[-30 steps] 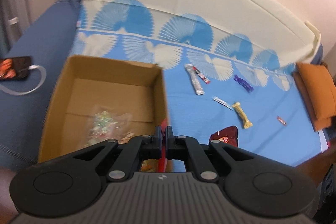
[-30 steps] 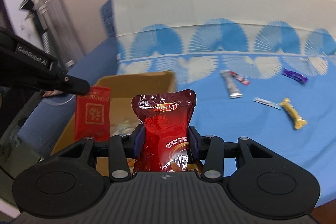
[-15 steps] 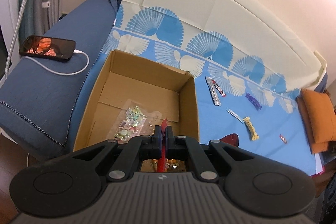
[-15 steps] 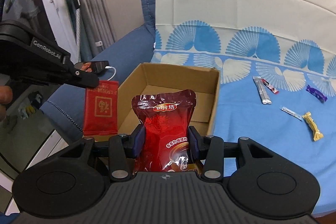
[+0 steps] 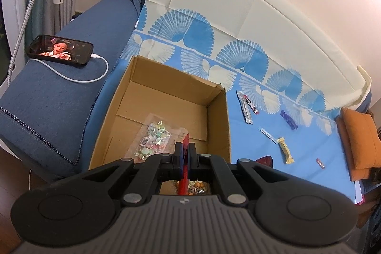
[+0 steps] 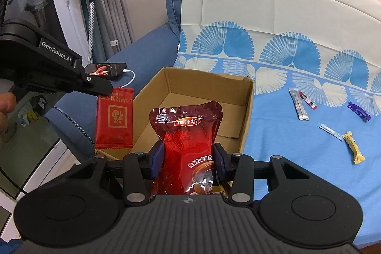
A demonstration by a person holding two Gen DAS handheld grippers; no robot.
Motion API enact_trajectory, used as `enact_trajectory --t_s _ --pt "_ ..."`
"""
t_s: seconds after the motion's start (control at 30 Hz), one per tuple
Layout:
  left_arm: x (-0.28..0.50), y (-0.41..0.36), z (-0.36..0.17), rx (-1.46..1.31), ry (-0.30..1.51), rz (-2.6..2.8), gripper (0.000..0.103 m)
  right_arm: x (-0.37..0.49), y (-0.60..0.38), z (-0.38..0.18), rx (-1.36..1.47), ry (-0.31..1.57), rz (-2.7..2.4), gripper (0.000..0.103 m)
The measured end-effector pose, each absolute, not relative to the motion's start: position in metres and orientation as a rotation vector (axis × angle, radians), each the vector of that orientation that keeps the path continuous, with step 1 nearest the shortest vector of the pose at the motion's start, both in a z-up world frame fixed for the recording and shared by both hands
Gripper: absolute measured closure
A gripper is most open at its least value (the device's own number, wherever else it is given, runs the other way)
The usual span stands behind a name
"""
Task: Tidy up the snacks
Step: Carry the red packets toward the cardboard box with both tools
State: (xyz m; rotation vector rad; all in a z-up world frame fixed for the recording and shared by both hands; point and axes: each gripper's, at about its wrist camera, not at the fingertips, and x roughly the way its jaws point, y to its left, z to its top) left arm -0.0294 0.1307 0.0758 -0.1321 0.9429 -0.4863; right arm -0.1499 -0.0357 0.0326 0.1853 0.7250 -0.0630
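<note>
Cardboard box (image 5: pixel 215 125) on blue bedsheet (image 5: pixel 297 149), candy bag (image 5: pixel 156 138) inside.

Right gripper (image 6: pixel 188 162) clenched on dark red pouch (image 6: pixel 188 135), near box front edge: carry over wall, then release.

Left gripper (image 5: pixel 185 154) pinching flat red packet (image 6: pixel 114 122) above box: lower, let go.

Loose snacks on sheet too small to identify.

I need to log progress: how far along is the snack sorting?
Done: a clear candy bag lies in the cardboard box. In hand: left claw holds a flat red packet, right claw a dark red pouch. Left: several small snacks, including a yellow bar, on the blue cloth.
</note>
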Motion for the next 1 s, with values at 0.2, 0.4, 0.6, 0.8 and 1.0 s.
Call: enact_trajectory --t_s 0.2,0.4,0.6,0.8,1.0 --pt "-0.026 0.130 0.074 -0.132 0.947 -0.487 0.101 -0.148 -0.037 0.032 0.190 0.731 -0.064 0.056" --pt "-0.023 0.130 0.071 -0.133 0.953 -0.486 0.101 -0.147 -0.036 0.031 0.194 0.737 -0.064 0.056" --pt "-0.019 0.130 0.068 -0.136 0.958 -0.483 0.101 -0.144 -0.035 0.030 0.199 0.745 -0.067 0.056" --pt "-0.015 0.131 0.064 -0.140 0.965 -0.482 0.101 -0.141 -0.035 0.029 0.202 0.750 -0.069 0.056" --pt "-0.012 0.130 0.062 -0.144 0.969 -0.478 0.101 -0.139 -0.036 0.028 0.203 0.751 -0.070 0.056"
